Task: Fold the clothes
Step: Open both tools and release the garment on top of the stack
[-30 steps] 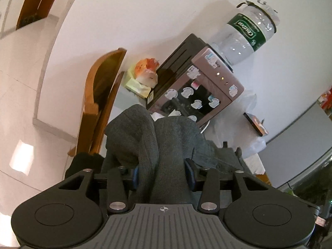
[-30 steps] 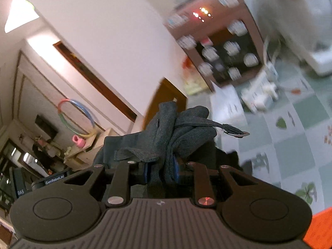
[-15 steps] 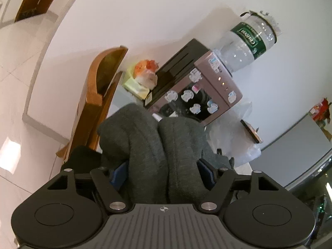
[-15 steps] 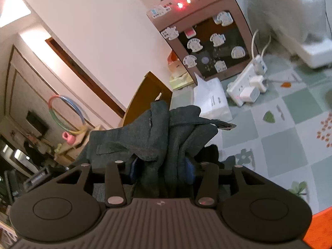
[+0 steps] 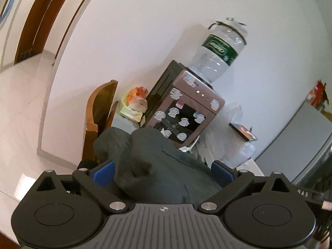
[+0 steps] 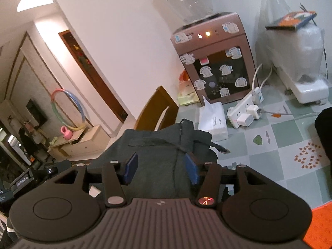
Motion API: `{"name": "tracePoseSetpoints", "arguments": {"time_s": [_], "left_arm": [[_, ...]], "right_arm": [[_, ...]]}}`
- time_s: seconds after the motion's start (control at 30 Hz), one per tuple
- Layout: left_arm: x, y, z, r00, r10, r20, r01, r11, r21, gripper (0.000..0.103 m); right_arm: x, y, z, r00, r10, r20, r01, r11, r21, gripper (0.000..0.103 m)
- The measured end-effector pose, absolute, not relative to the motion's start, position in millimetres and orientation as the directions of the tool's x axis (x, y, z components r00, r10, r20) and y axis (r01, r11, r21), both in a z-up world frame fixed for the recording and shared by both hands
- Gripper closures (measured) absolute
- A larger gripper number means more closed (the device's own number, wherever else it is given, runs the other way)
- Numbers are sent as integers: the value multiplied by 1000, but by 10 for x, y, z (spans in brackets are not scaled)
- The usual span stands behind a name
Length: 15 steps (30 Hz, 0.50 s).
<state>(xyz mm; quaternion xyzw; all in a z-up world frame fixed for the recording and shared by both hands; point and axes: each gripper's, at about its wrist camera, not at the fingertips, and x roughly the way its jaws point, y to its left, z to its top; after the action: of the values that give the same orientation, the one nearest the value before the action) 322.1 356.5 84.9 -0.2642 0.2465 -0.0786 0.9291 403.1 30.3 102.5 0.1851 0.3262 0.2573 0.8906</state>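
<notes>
A dark grey garment (image 5: 157, 161) lies bunched between the wide-spread blue pads of my left gripper (image 5: 162, 173), which is open. The same grey garment (image 6: 157, 153) shows in the right wrist view, lying flatter with a strap and buckle (image 6: 222, 149) sticking out to the right. My right gripper (image 6: 160, 169) is open, its blue pads apart on either side of the cloth and not pinching it.
A wooden chair (image 6: 155, 112) stands behind the garment. A water dispenser (image 6: 215, 62) with stickers, a tissue pack (image 6: 213, 122), a power strip (image 6: 244, 110) and a wrapped white appliance (image 6: 300, 62) sit on the checked green tablecloth (image 6: 290, 166).
Both grippers have opened and let go of the grey garment they were pinching. The cloth has sunk and spread flatter between the pads.
</notes>
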Motion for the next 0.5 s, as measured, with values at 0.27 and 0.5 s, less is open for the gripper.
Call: {"name": "tracePoseSetpoints", "arguments": {"time_s": [0.27, 0.5], "left_arm": [[2517, 3174, 1117, 878, -244, -412, 27, 884, -466, 0], [1927, 2808, 1179, 885, -203, -418, -1, 899, -438, 0]], "right_arm": [[3432, 110, 1219, 641, 589, -492, -390, 802, 453, 40], [2858, -146, 1264, 620, 603, -502, -464, 798, 385, 28]]}}
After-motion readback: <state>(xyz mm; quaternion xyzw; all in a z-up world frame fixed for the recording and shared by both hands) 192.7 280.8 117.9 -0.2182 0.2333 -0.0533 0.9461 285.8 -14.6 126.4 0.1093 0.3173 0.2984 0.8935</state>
